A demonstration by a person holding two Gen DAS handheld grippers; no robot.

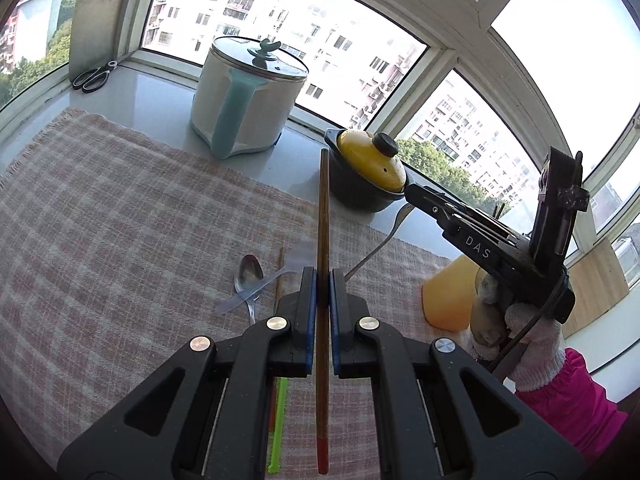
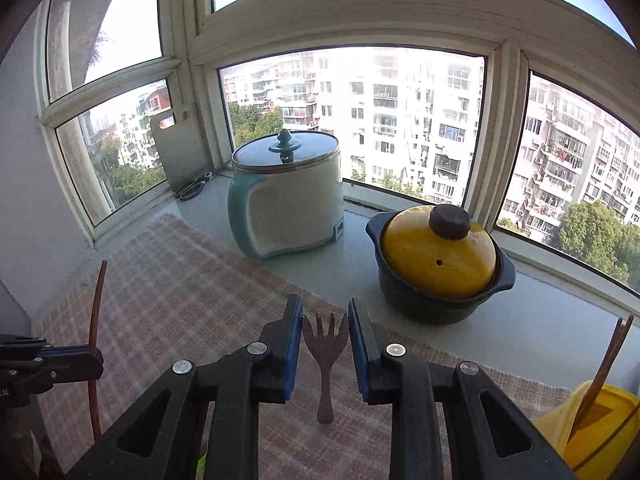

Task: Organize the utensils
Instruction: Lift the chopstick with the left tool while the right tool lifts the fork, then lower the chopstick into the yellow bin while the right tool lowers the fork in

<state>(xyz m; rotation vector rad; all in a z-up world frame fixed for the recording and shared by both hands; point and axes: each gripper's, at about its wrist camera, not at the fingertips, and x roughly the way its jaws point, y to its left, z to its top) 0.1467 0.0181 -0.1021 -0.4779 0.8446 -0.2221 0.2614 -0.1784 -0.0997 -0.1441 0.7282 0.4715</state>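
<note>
Two claws work over the plaid cloth (image 1: 120, 208). The left gripper (image 1: 322, 280) is clenched on a wooden chopstick (image 1: 322, 216), lifted above the cloth. The right gripper (image 2: 325, 320) hangs released, its jaws on either side of a fork (image 2: 325, 344) lying on the cloth. A spoon (image 1: 249, 276) lies nearby; a yellow cup (image 2: 600, 424) holds more chopsticks.

Black tool (image 1: 322, 284), blue pads (image 1: 309, 292), silver screws; white knit glove (image 1: 536, 340), pink sleeve (image 1: 568, 384)

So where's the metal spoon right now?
In the left wrist view the metal spoon lies on the checked cloth, just left of the left gripper, with a clear plastic utensil lying across it.
</note>
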